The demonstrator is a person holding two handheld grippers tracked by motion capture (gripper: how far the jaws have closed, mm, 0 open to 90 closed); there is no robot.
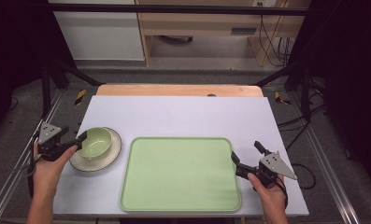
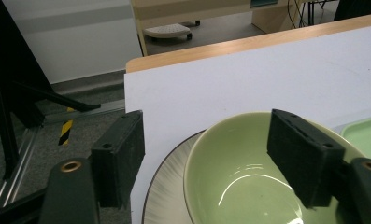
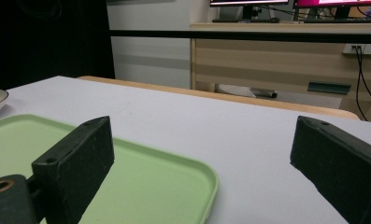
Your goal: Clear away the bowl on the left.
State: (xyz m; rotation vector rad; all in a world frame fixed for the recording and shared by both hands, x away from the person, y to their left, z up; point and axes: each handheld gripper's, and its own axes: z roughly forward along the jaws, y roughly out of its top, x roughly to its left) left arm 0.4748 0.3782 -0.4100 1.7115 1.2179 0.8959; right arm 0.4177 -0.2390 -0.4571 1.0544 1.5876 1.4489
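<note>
A pale green bowl (image 1: pixel 95 141) (image 2: pixel 239 186) stands on a striped plate (image 1: pixel 110 156) (image 2: pixel 167 200) at the table's left. My left gripper (image 1: pixel 80 141) (image 2: pixel 206 126) straddles the bowl's left rim, one jaw inside the bowl and the other outside over the plate's edge. There is a clear gap to the rim, so it is open. A large green tray (image 1: pixel 181 175) (image 3: pixel 150 177) lies in the middle with nothing on it. My right gripper (image 1: pixel 245 150) (image 3: pixel 204 128) is open wide at the tray's right edge. One of its jaws is over the tray, the other over the table.
A white mat (image 1: pixel 183 116) covers the wooden table, with bare room behind the tray. Black frame posts and rails stand at both sides of the table. Cabinets and cables lie beyond the far edge.
</note>
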